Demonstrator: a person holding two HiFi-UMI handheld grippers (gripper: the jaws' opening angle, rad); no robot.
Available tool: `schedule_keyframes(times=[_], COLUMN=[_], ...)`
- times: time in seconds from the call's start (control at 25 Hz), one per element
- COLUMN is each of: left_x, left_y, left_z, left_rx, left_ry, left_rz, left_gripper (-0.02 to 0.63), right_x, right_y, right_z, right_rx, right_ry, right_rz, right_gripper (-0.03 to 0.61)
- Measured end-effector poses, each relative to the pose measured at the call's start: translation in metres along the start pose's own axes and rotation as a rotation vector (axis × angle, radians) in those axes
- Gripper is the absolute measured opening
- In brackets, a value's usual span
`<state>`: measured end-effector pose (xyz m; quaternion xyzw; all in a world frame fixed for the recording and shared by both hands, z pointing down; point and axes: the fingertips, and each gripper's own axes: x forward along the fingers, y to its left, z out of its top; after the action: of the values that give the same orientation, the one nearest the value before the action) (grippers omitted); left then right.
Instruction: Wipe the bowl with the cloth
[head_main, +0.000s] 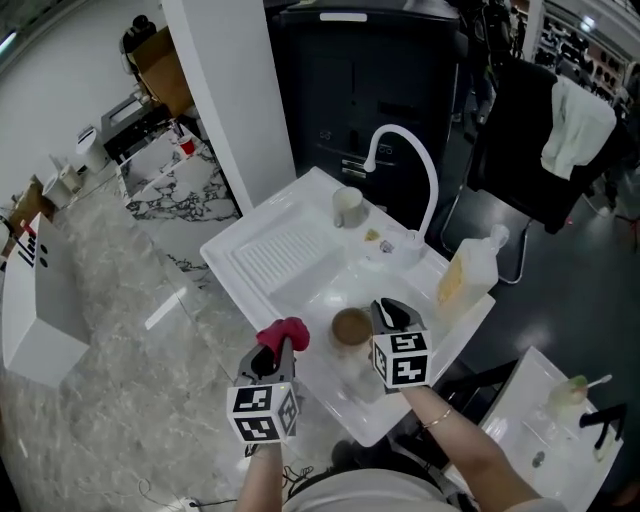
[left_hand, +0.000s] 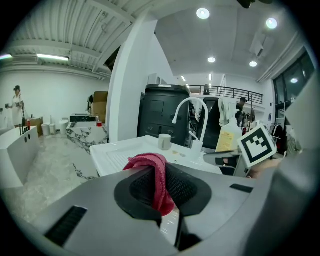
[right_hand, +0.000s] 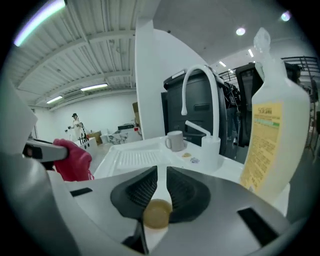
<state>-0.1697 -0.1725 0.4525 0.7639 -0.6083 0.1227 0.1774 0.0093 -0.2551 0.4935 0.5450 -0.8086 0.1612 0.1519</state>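
Left gripper (head_main: 278, 350) with a red cloth (head_main: 288, 331), right gripper (head_main: 390, 312) beside the brown bowl (head_main: 350, 327).
The left jaws are clamped on the cloth, held near the bowl's left side. The bowl sits in the white sink (head_main: 300, 290), in front of the faucet (head_main: 420, 170). The right jaws stand a narrow gap apart, pinching nothing, and the bowl shows low in that gap.

- Your left gripper (head_main: 278, 345) has a smooth grey moulded shell. Its two black pads (left_hand: 142, 186) are finely ribbed.
- Your right gripper (head_main: 390, 312) matches it, with a grey shell, black ribbed pads (right_hand: 187, 192) and dark rectangular slots in the shell.
- The left one carries a white cube with black square markers (head_main: 264, 412). The right one carries a matching marker cube (head_main: 402, 358).
- You wear a thin bracelet (head_main: 437, 418) on your right wrist and a pale top (head_main: 350, 495).
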Motion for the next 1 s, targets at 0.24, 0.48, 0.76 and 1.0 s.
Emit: schedule_keyframes(times=[0.24, 0.48, 0.76, 1.0], left_x=[-0.018, -0.038, -0.058, -0.073], left_y=[-0.006, -0.007, -0.007, -0.005], left_z=[0.0, -0.002, -0.008, -0.014], left_rx=[0.013, 0.025, 0.036, 0.032], left_ry=[-0.015, -0.034, -0.046, -0.053], left_rz=[-0.021, -0.032, -0.041, -0.043], left_gripper=[0.048, 0.048, 0.048, 0.048], right_x=[-0.053, -0.101, -0.142, -0.168], right_y=[0.023, 0.04, 0.052, 0.061], right_z=[0.022, 0.024, 0.019, 0.016], right_rx=[-0.007, -0.006, 0.002, 0.012], right_ry=[-0.108, -0.17, -0.199, -0.231], right_rz=[0.035, 0.045, 0.044, 0.063], right_gripper=[0.064, 0.041, 0.021, 0.006])
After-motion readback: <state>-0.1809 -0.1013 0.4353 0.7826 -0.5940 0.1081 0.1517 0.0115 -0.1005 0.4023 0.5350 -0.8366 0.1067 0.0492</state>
